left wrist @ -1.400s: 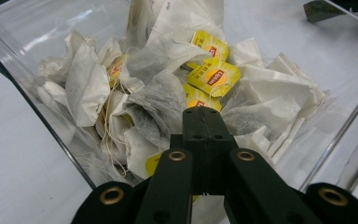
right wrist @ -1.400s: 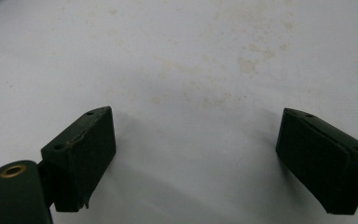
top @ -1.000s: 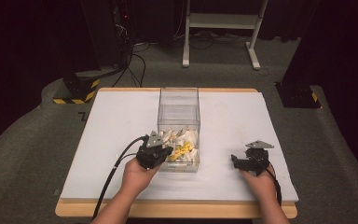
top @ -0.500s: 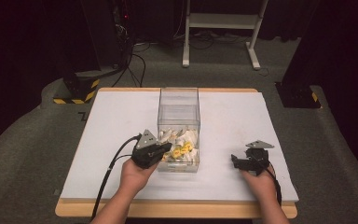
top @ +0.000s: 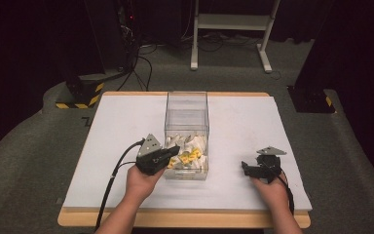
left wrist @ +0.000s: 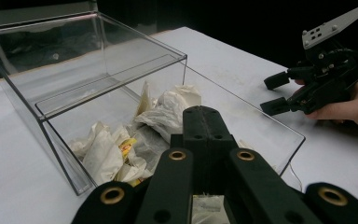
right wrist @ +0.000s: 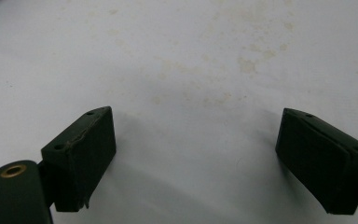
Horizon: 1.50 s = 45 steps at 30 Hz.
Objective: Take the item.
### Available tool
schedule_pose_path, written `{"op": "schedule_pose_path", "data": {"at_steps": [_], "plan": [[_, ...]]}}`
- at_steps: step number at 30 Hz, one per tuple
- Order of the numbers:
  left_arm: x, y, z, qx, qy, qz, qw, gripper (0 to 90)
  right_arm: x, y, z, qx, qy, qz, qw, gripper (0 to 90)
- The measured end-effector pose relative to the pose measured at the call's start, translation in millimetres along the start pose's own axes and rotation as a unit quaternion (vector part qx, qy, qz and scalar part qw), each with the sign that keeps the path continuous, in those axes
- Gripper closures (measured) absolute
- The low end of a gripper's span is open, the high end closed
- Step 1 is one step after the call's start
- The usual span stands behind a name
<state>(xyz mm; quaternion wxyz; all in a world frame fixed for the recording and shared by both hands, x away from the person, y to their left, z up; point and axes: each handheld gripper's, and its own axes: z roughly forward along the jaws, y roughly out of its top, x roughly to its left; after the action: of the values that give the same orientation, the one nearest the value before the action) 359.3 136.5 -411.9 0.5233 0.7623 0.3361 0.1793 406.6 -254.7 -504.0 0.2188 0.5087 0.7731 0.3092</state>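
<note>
Your forearms are bare, no sleeves showing. Your left gripper (top: 174, 151) and right gripper (top: 244, 167) are black, each topped by a grey three-cornered plate and trailing a black cable. Brass-ringed pivots and small screw holes mark the blocky jaws.

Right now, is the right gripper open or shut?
Open: the right gripper shows its jaws wide apart over the bare white table.

one clear plastic bin (top: 186, 114) at table centre, one white table (top: 117, 126), two grippers, left gripper (top: 171, 152) at 7 o'clock, right gripper (top: 246, 167) at 4 o'clock, crumpled wrappers (left wrist: 168, 109) in bin, count unclear
</note>
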Motion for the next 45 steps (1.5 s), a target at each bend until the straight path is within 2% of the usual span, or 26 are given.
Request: {"op": "schedule_pose_path", "data": {"at_steps": [14,23,37,41,45], "plan": [[3.1,6.2,-8.6,-0.036,0.007,-0.001,0.9993,90.0,-0.1,0.0,0.0,0.000,0.000,-0.001,1.0000,11.8],[3.1,12.7,-11.1,-0.051,0.006,0.005,0.9987,90.0,0.0,0.0,0.0,0.000,0.000,-0.001,1.0000,11.8],[6.9,19.0,-22.6,-0.061,0.009,0.003,0.9981,90.0,0.0,0.0,0.0,0.000,0.000,0.000,1.0000,11.8],[10.2,19.0,-27.1,-0.058,0.012,0.006,0.9982,90.0,-0.2,0.0,0.1,0.000,0.000,-0.001,1.0000,11.8],[15.3,18.2,-31.9,-0.057,0.017,0.001,0.9982,90.0,-0.2,0.1,0.1,0.000,0.001,0.000,1.0000,11.7]]}}
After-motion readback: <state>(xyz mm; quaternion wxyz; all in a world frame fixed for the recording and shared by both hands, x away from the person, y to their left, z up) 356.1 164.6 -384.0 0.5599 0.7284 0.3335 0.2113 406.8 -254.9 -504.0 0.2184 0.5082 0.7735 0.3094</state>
